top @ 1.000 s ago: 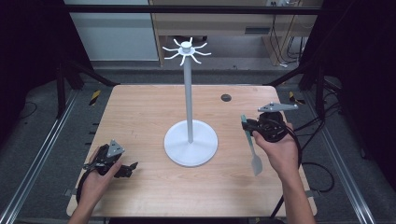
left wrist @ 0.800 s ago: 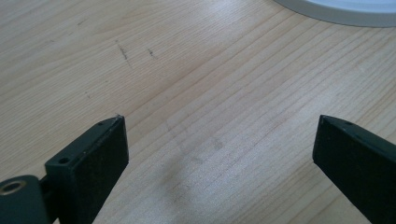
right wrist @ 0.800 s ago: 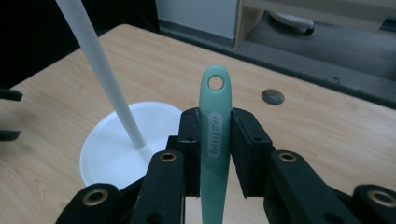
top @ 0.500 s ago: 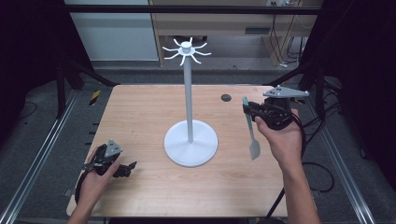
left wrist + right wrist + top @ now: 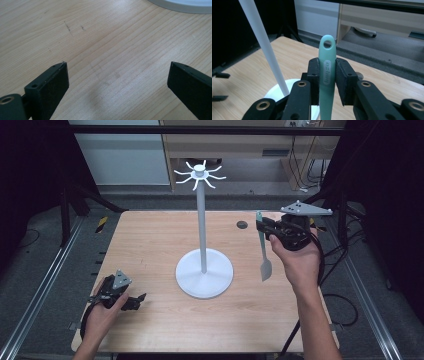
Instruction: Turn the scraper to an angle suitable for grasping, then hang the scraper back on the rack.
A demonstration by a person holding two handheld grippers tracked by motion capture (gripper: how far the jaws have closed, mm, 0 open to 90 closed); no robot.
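Right gripper view: our right gripper [image 5: 327, 80] clamps the green spatula [image 5: 327, 75] upright beside the white hook stand [image 5: 204, 270]; our left gripper [image 5: 117, 80] gapes wide, empty, over the table [image 5: 100, 37].

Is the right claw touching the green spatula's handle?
Touching. In the right gripper view, both jaws of the right claw press against the green spatula handle.

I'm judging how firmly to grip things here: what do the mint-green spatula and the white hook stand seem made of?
The mint-green spatula looks like matte silicone or soft plastic: smooth moulded surface, embossed lettering, moulded hanging hole. The white hook stand looks like painted metal or hard plastic: even satin white, thin straight pole, flat round base. Neither is certain.
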